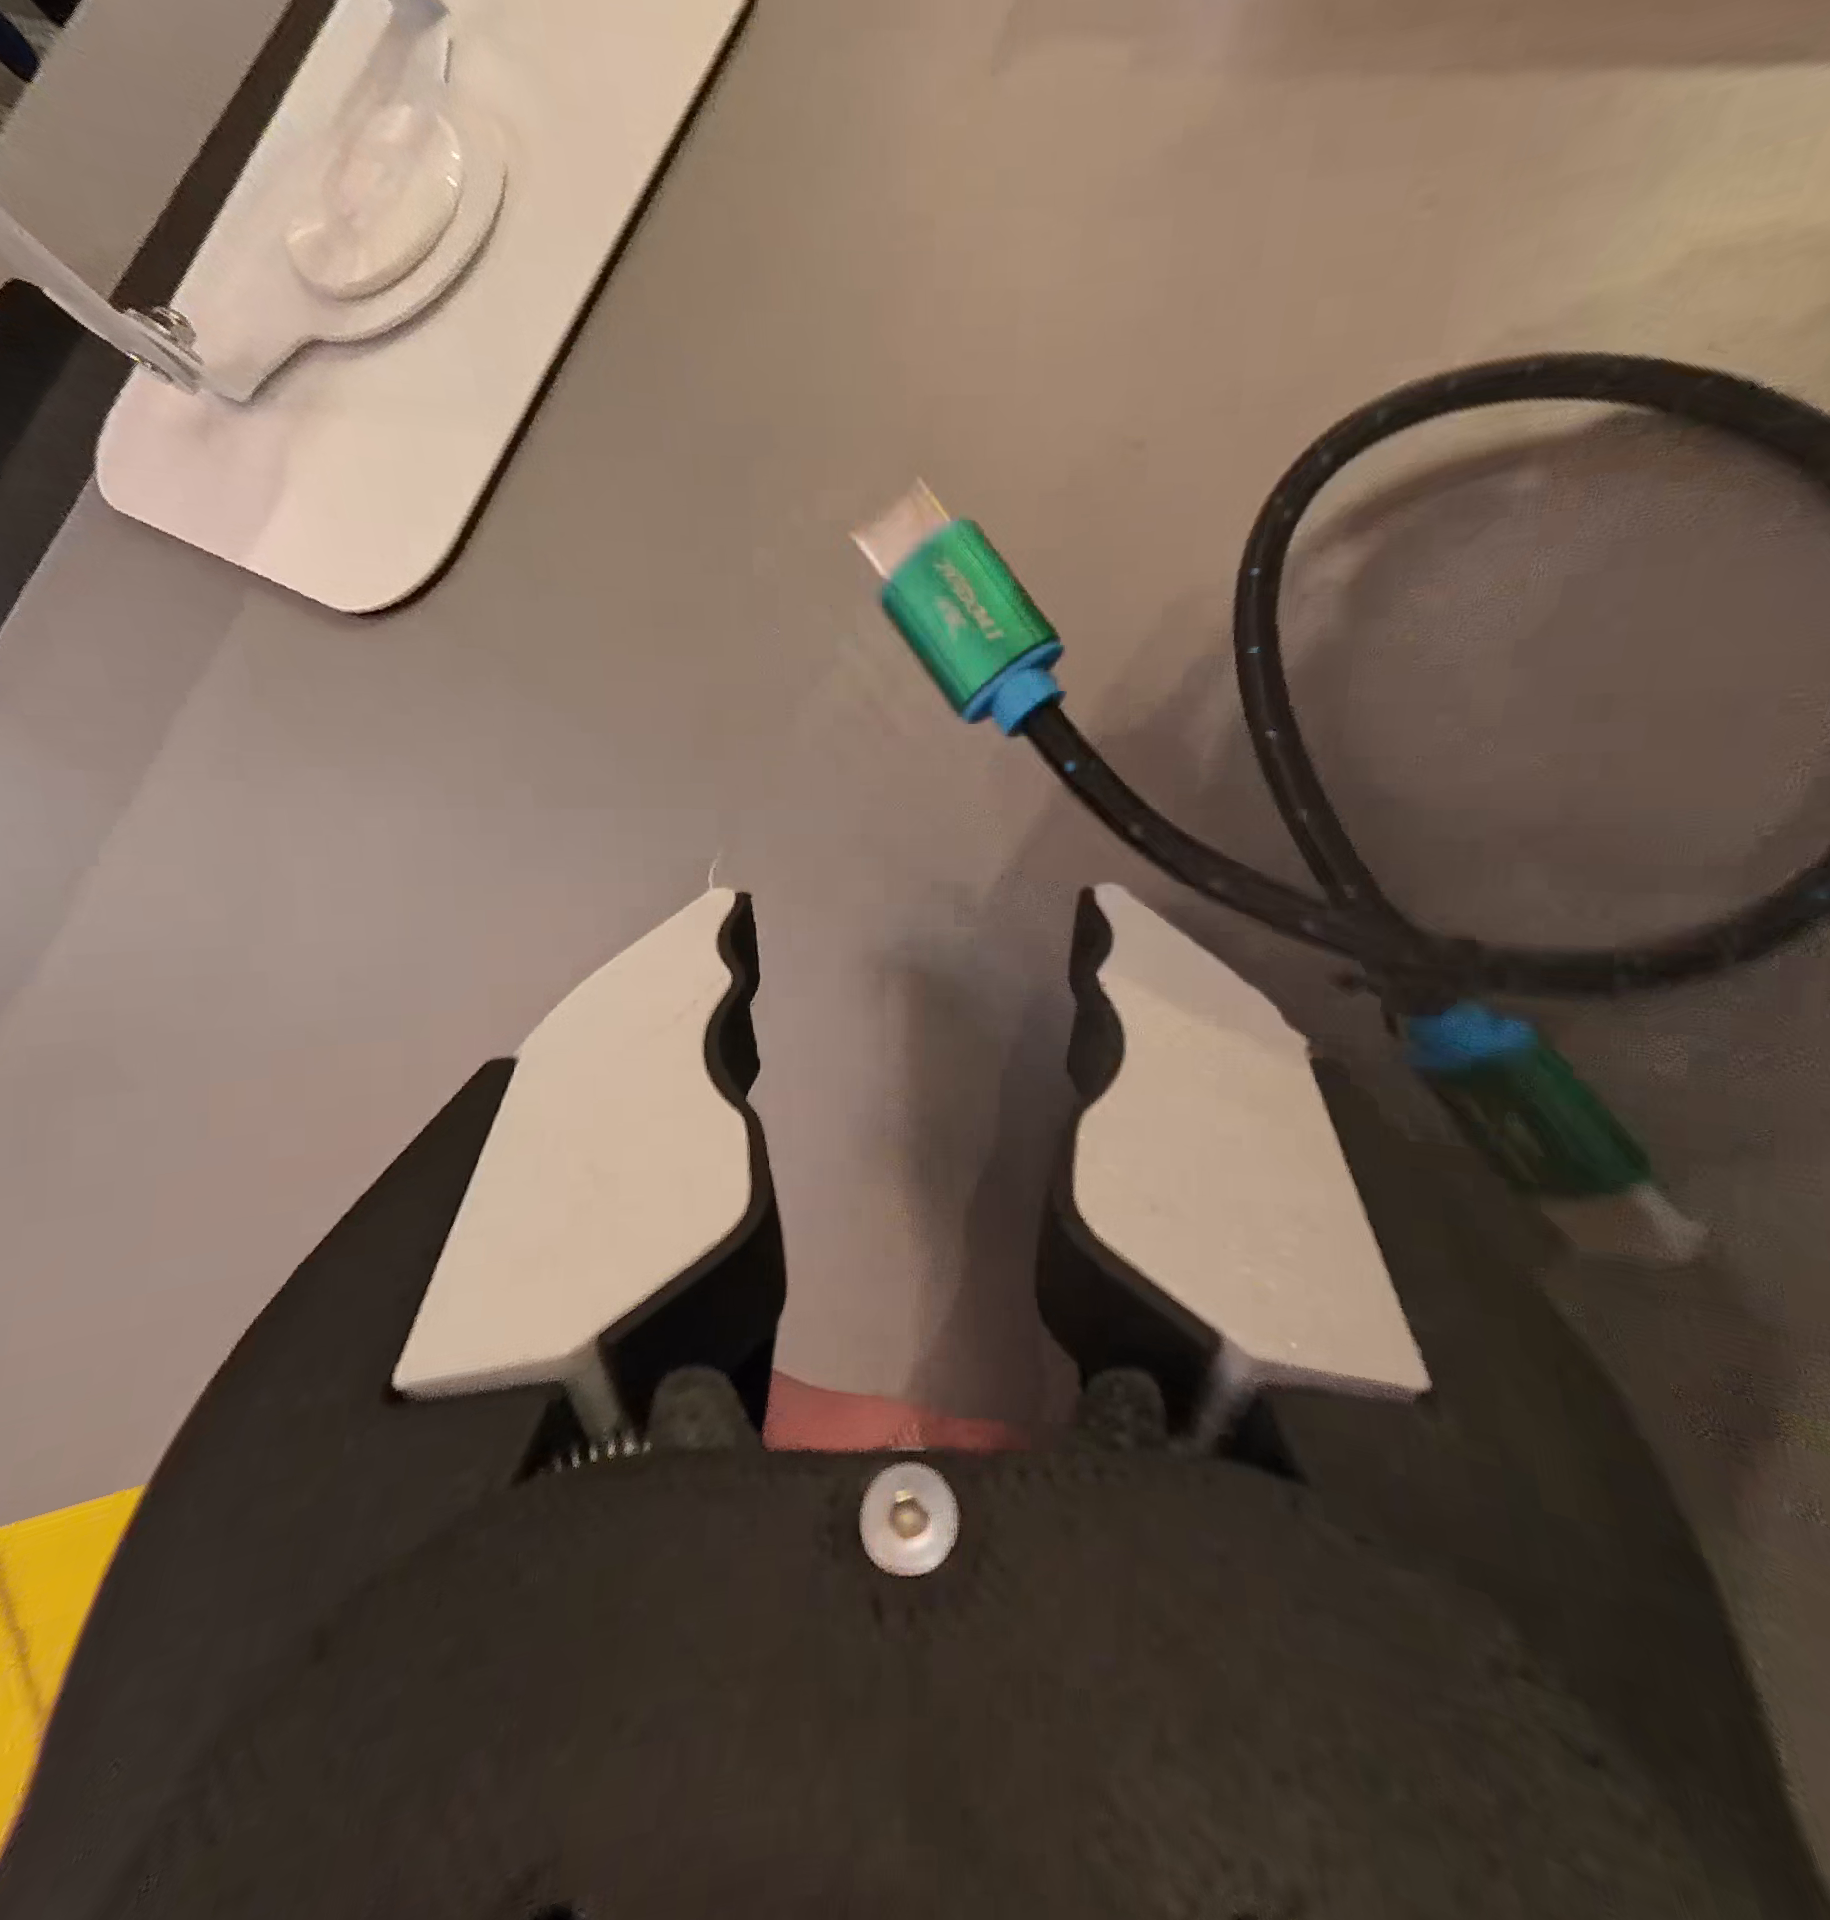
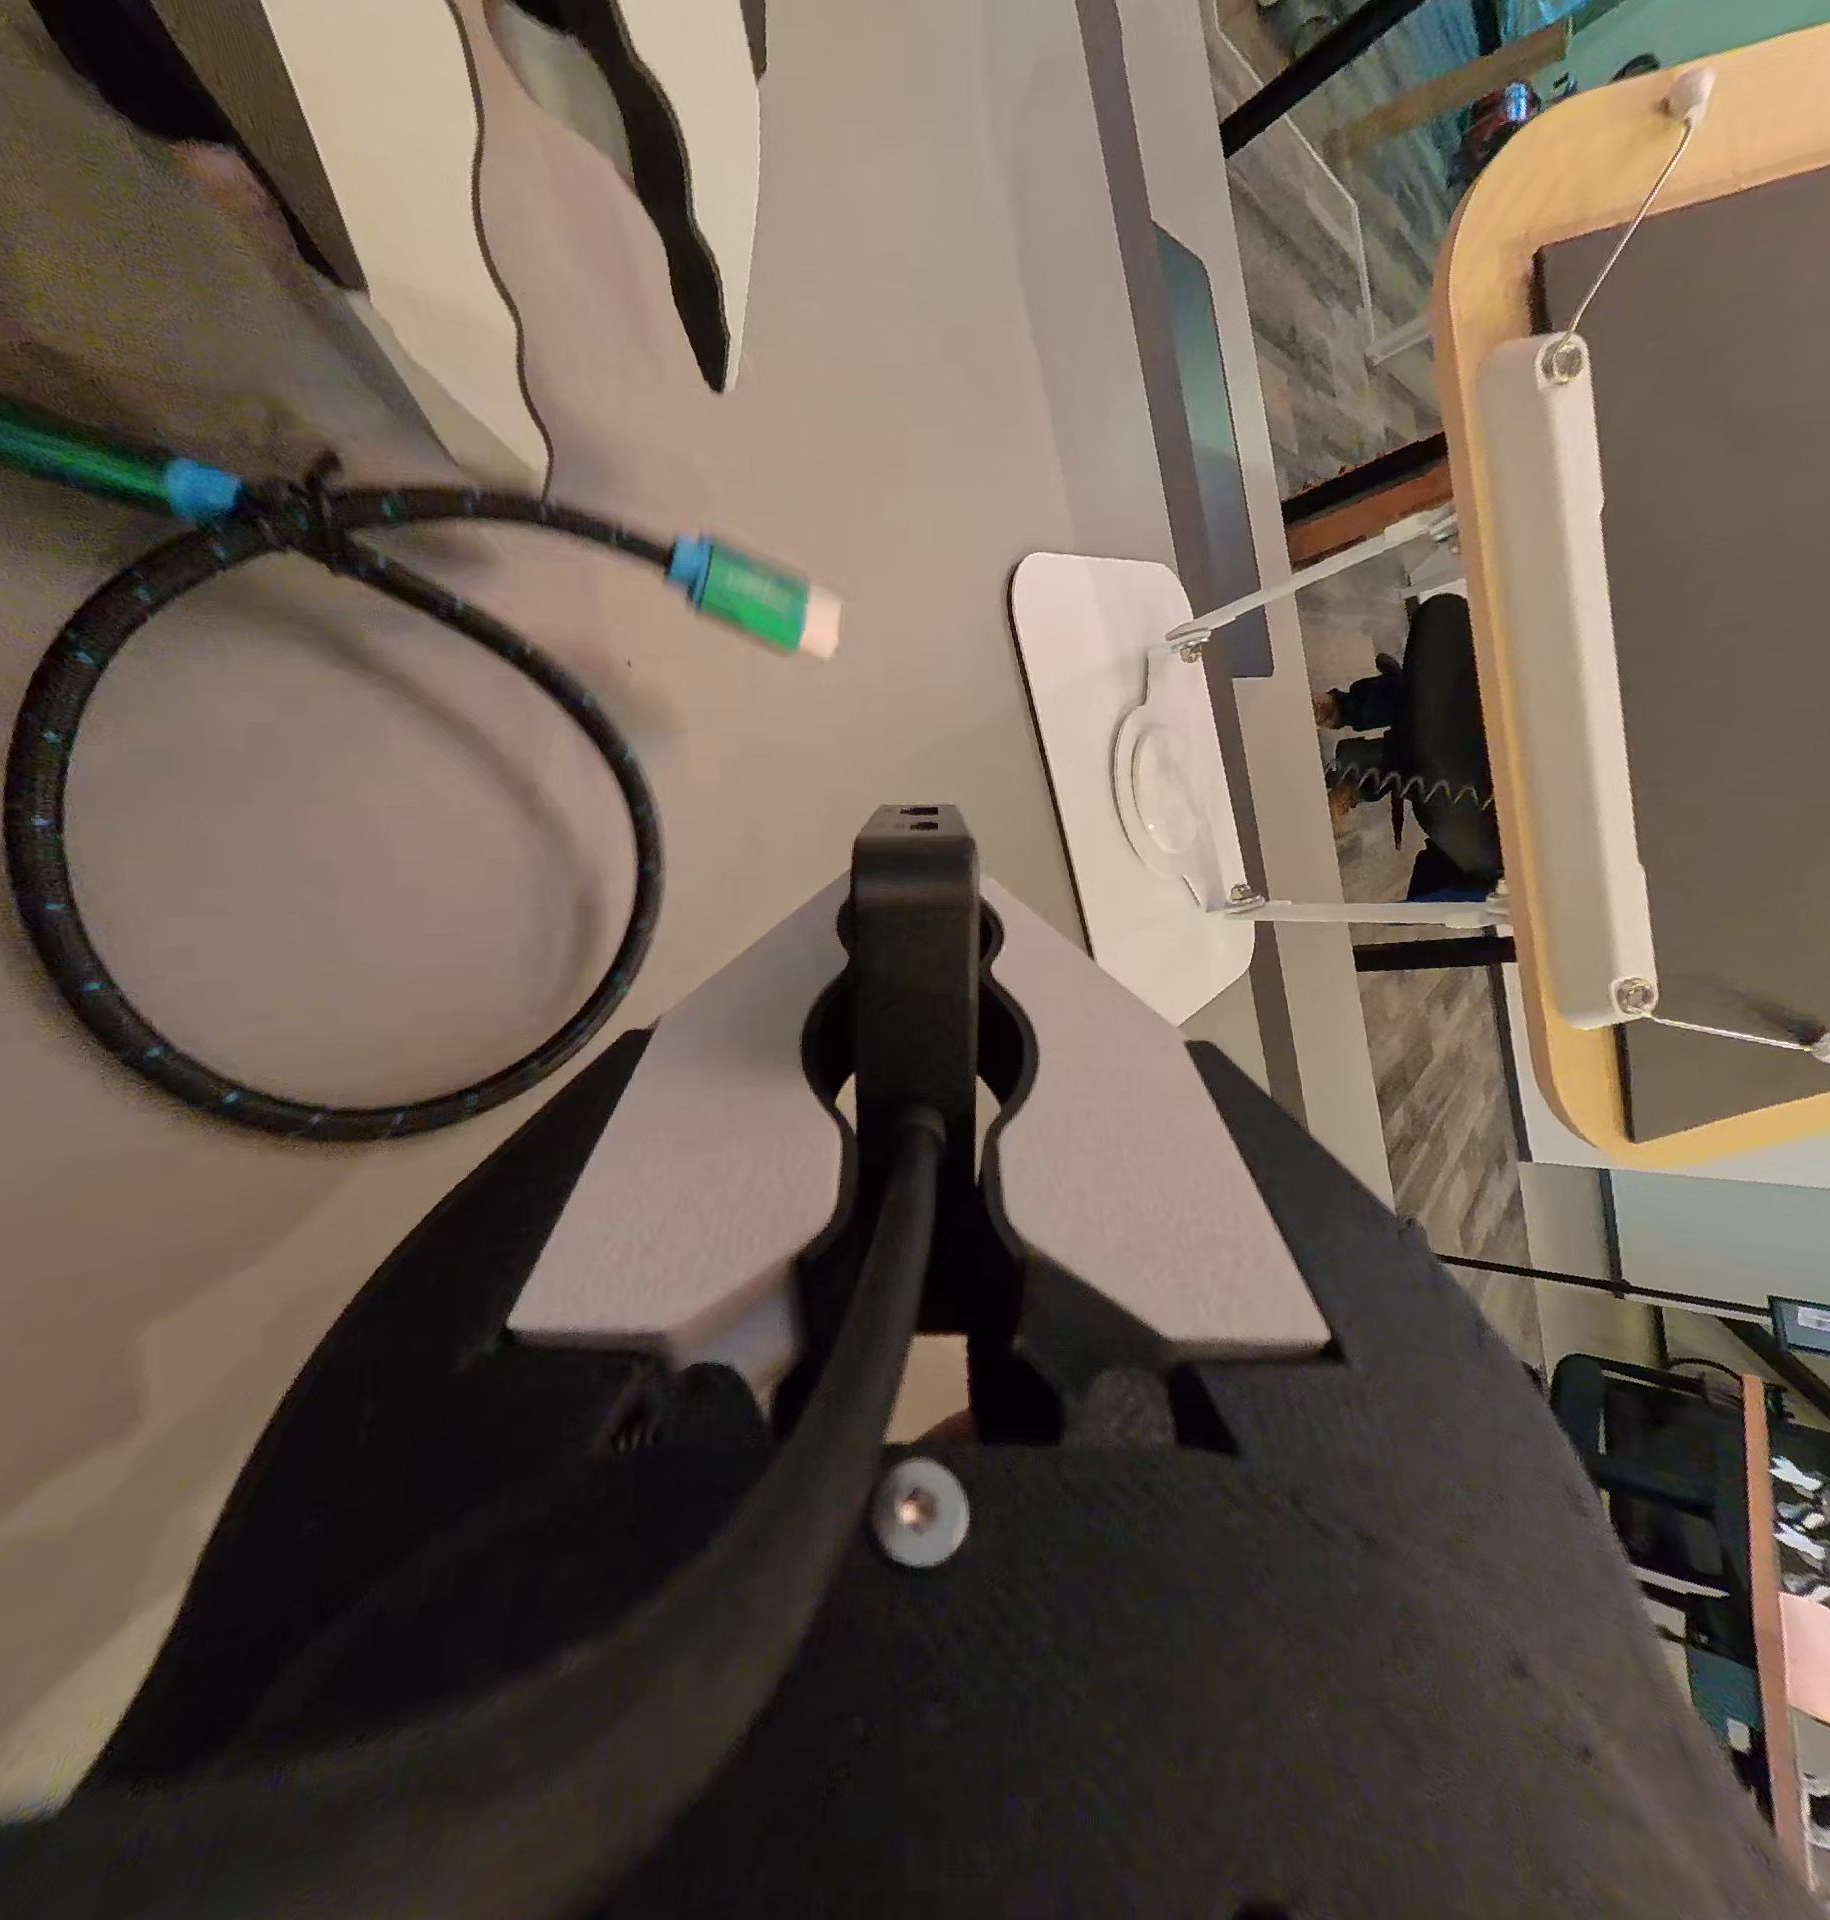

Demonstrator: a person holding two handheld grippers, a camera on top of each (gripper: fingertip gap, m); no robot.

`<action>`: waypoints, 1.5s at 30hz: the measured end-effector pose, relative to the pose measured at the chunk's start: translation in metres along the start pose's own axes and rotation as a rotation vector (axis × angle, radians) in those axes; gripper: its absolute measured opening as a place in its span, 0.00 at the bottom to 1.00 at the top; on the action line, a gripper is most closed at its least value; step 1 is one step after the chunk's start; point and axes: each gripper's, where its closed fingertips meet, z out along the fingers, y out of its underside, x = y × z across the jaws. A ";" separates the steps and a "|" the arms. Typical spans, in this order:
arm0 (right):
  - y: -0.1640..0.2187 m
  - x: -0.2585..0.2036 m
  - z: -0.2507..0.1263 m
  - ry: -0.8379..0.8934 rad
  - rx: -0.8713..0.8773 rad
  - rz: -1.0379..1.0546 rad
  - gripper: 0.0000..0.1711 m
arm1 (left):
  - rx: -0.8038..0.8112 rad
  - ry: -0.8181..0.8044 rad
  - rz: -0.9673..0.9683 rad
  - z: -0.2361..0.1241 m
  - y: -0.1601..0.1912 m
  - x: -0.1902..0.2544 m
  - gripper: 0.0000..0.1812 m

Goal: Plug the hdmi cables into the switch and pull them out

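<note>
My left gripper hovers over the grey surface with its jaws spread and nothing between them. The nearer green plug of the braided black cable lies on that surface just ahead and a little to the right of my fingertips. Its long axis runs diagonally, with the metal tip pointing up and to the left, away from me, and its blue collar toward the cable's loop on the right. The cable's second green plug rests closer to the right finger, blurred, beside the tie where the cable crosses itself.

My right gripper is pressed around the black switch, whose own black lead trails back between the fingers. Two small openings on the switch's front face point forward. In the right wrist view the nearer plug lies ahead and to the left of the switch, its tip aimed toward a white stand base.

I judge the left gripper the closer of the two to that plug, which must be turned to meet the switch.
</note>
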 end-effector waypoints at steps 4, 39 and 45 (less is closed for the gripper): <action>0.006 -0.005 0.003 -0.027 -0.008 0.016 0.07 | -0.054 -0.014 0.036 -0.008 0.005 -0.006 0.32; 0.012 -0.003 0.020 -0.029 -0.071 0.002 0.19 | 0.225 0.535 0.009 -0.100 -0.077 0.076 0.02; 0.024 -0.022 0.027 -0.154 -0.112 0.099 0.30 | 0.243 0.378 -0.050 -0.083 -0.067 0.037 0.02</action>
